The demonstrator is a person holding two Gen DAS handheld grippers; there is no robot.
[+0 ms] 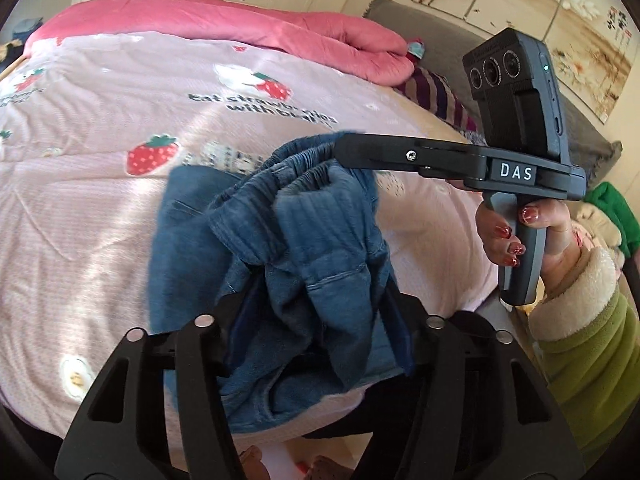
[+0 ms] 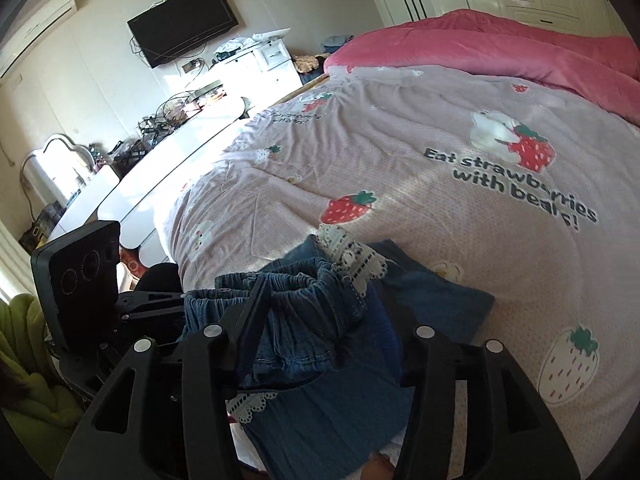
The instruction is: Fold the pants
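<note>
Small blue denim pants point(image 1: 316, 248) with an elastic waistband and white lace trim point(image 2: 352, 260) are lifted over the pink strawberry bedspread point(image 1: 100, 184), near its front edge. My left gripper point(image 1: 320, 300) is shut on bunched denim close to the camera. My right gripper point(image 1: 340, 148) comes in from the right and is shut on the gathered waistband; in the right wrist view the right gripper point(image 2: 320, 320) pinches the waistband point(image 2: 292, 284). The left gripper point(image 2: 176, 300) shows at the left, holding the same waistband. Part of the pants lies flat on the bed point(image 2: 436, 300).
A rolled pink quilt point(image 1: 248, 28) lies along the far side of the bed. A grey headboard point(image 1: 404, 12) and striped cloth point(image 1: 436, 92) are at the right. A white dresser point(image 2: 160, 168) with clutter and a wall TV point(image 2: 184, 24) stand left of the bed.
</note>
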